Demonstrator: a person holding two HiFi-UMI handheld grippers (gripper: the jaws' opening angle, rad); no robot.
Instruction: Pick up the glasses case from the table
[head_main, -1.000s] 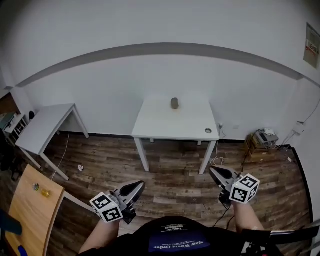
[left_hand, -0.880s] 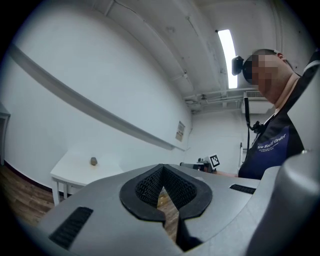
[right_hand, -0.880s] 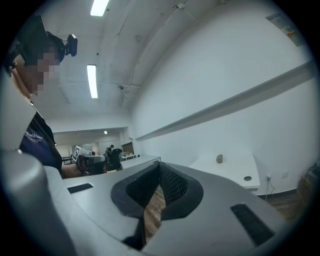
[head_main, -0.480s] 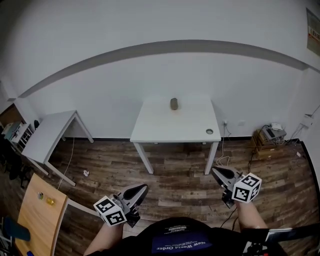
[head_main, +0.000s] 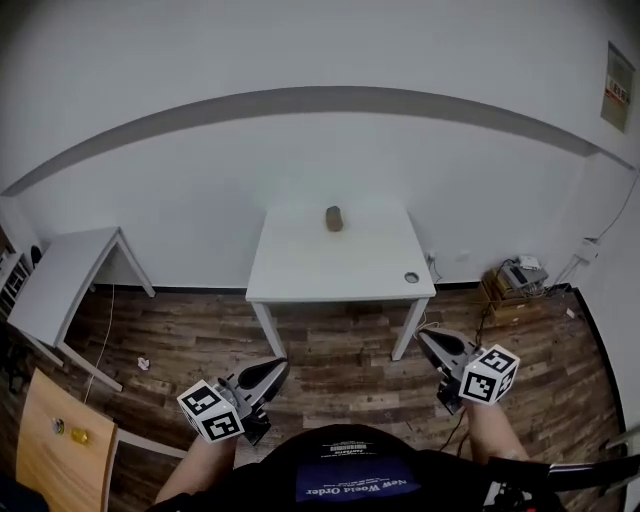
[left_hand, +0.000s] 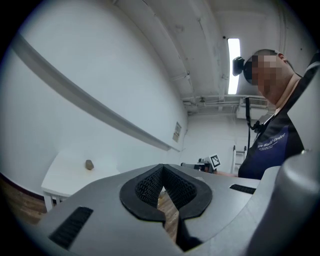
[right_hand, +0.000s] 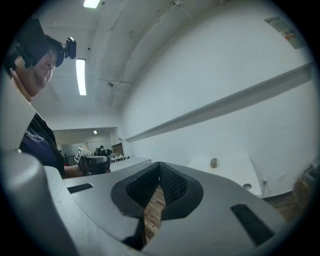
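Note:
The glasses case (head_main: 334, 218), a small dark oval, lies near the far edge of a white table (head_main: 300, 270) that stands against the wall. Both grippers are held low over the wood floor, well short of the table. My left gripper (head_main: 274, 369) is shut and empty. My right gripper (head_main: 428, 340) is also shut, with nothing in it. In the left gripper view the case (left_hand: 89, 164) shows far off on the table (left_hand: 62, 180), beyond the shut gripper (left_hand: 162, 168). In the right gripper view the case (right_hand: 214, 162) lies beyond the gripper (right_hand: 159, 165).
A small round item (head_main: 411, 277) sits at the white table's near right corner. A grey table (head_main: 55, 280) stands at the left and a wooden tabletop (head_main: 40, 440) at the lower left. A box with a device (head_main: 515, 275) and cables lie on the floor at the right.
The white table and the case have drawn a little nearer and shifted left in the head view. Both grippers stay shut and keep their spots low in the frame.

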